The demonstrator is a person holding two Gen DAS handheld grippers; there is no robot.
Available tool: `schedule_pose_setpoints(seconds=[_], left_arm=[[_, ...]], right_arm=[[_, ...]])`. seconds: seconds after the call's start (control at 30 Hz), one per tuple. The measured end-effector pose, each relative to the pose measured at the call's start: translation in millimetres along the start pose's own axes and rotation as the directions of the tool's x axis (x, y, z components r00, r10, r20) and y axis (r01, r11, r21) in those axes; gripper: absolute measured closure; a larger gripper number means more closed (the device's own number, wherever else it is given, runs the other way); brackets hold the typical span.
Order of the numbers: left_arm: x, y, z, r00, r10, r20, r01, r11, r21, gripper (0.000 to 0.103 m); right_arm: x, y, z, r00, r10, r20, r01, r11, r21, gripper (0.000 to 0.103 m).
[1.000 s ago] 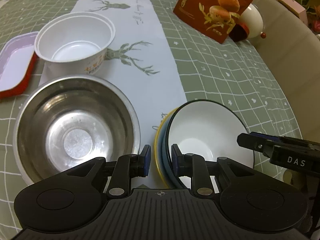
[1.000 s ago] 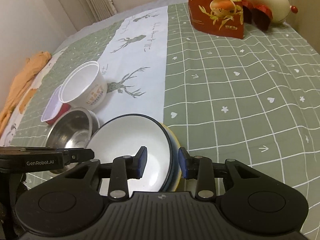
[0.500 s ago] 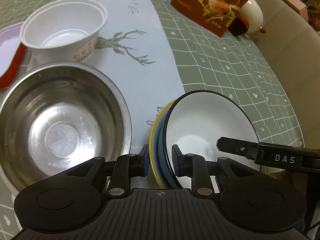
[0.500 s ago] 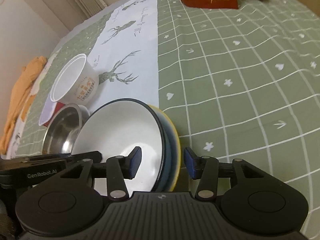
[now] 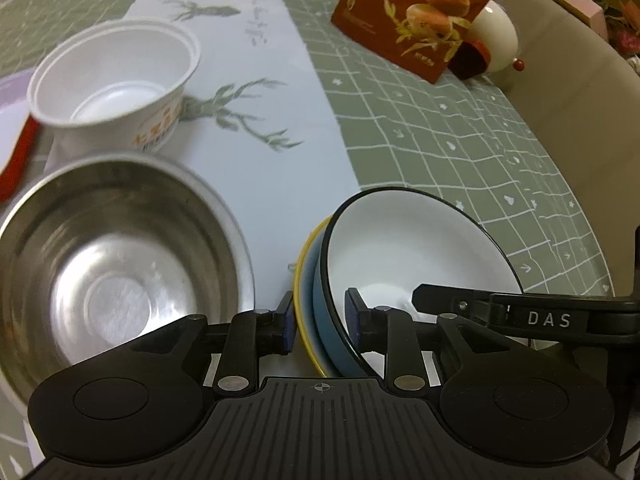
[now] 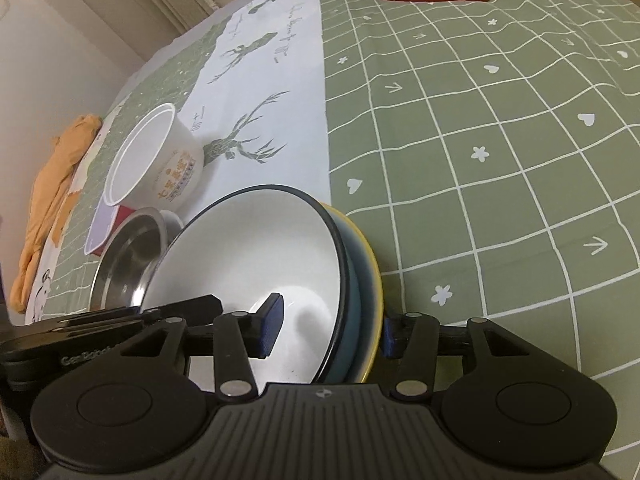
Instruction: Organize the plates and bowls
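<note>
blue-and-white glazed bowl point(image 5: 416, 256) is sitting nested in a yellow-rimmed dish point(image 5: 305, 280) on the green checked tablecloth point(image 6: 480, 160), just beside the steel bowl point(image 5: 120, 260). both claws are straddling the stack's rims from opposite sides, probably so the pair can be handled as one unit. the left gripper point(image 5: 320, 316) is parted narrowly with its pads just off the rims, jaws having just been opening with the stack between them. the right gripper point(image 6: 328, 328) is parted too, one pad inside the white bowl and clearly off it, the other behind the yellow rim; it looks like a release. the paper tub point(image 5: 116, 80) and the red-edged tray point(image 5: 16, 128) are waiting beyond, likely next for sorting.
</note>
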State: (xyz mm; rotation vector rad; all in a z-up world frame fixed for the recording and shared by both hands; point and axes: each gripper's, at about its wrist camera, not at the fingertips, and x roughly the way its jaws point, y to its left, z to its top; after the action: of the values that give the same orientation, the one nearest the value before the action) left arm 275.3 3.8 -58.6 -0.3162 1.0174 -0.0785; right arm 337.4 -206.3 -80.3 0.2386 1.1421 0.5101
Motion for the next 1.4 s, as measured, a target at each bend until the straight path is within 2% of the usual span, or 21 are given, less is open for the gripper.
schedule_pose_setpoints(seconds=[0.17, 0.37, 0.63, 0.83, 0.9, 1.0, 1.13, 1.2, 1.3, 1.4], left_arm=[[3.2, 1.1, 7.0, 1.000, 0.007, 0.013, -0.007, 1.000, 0.001, 0.076], [7.3, 6.1, 4.3, 1.000, 0.003, -0.012, -0.003, 1.000, -0.013, 0.076], [-3.7, 17.5, 0.4, 0.998, -0.057, -0.008, 0.057, 0.996, -0.068, 0.078], [-45.2, 37.3, 1.7, 0.987, -0.126, 0.102, 0.135, 0.988, -0.078, 0.081], [-62.1, 52.6, 3.7, 0.973, -0.161, 0.162, 0.179, 0.979, -0.097, 0.081], [-79.7, 82.1, 5.6, 0.954, -0.173, 0.245, 0.214, 0.965, -0.152, 0.081], [-89.9, 142.2, 18.1, 0.925, -0.159, 0.345, 0.265, 0.921, -0.287, 0.081], [-93.7, 167.9, 32.1, 0.919, -0.123, 0.374, 0.251, 0.915, -0.315, 0.081], [-98.1, 185.3, 58.6, 0.916, -0.029, 0.400, 0.158, 0.942, -0.295, 0.081], [-90.5, 199.2, 76.1, 0.913, -0.005, 0.408, 0.119, 0.959, -0.256, 0.081]], right_arm=[[-0.6, 1.7, 4.3, 1.000, -0.006, 0.019, 0.006, 1.000, 0.008, 0.054], [2.7, 4.5, 3.1, 1.000, -0.016, 0.018, 0.016, 1.000, -0.017, 0.054], [0.9, 4.0, 0.0, 1.000, -0.012, 0.013, 0.012, 1.000, -0.011, 0.053], [-21.0, 13.8, 3.6, 0.994, -0.093, 0.063, 0.096, 0.995, -0.038, 0.053], [-30.2, 21.3, 8.5, 0.988, -0.131, 0.084, 0.136, 0.989, -0.058, 0.053], [-41.3, 42.3, 18.4, 0.973, -0.197, 0.117, 0.211, 0.970, -0.122, 0.053], [-41.2, 79.6, 37.8, 0.948, -0.280, 0.150, 0.308, 0.927, -0.216, 0.051], [-29.8, 99.1, 51.7, 0.941, -0.316, 0.121, 0.336, 0.909, -0.248, 0.051], [-8.7, 122.3, 73.4, 0.934, -0.355, 0.048, 0.357, 0.907, -0.224, 0.051], [5.1, 146.6, 89.2, 0.939, -0.342, 0.041, 0.343, 0.916, -0.209, 0.049]])
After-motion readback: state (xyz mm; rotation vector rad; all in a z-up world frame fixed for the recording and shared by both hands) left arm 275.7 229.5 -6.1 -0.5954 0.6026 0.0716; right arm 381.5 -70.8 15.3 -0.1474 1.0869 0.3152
